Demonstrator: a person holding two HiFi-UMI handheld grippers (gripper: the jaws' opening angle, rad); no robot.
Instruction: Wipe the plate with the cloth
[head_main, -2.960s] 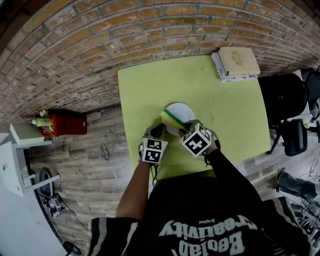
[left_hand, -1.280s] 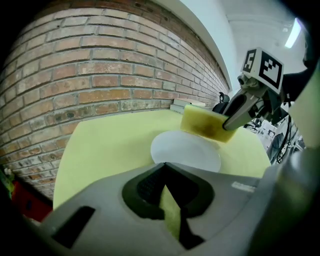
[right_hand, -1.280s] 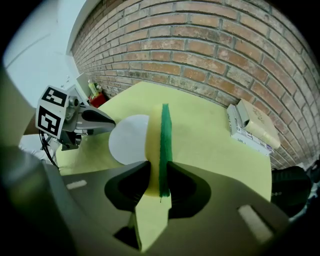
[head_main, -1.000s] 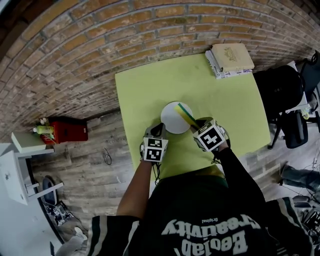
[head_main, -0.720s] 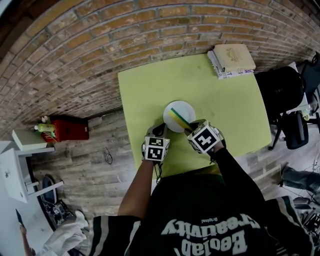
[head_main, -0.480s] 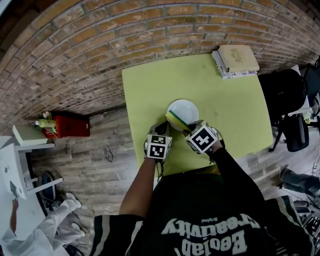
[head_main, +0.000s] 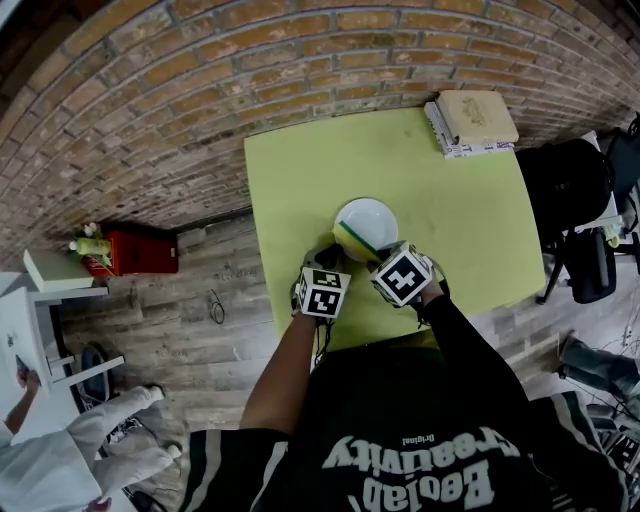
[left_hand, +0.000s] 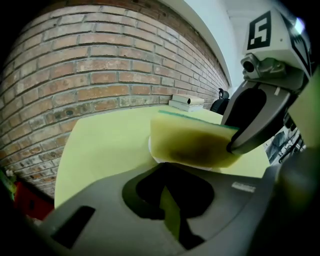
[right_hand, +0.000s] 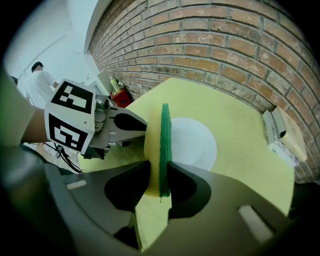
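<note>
sponge (right_hand: 161, 142) in right gripper (right_hand: 156, 176) at plate (right_hand: 195, 142) edge

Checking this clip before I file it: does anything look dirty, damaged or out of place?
One thing: the sponge held in the right gripper carries a dark brownish smudge on its yellow face, plain in the left gripper view. That is odd for a wiping tool, since it might smear the white plate. Nothing else stands out.
</note>
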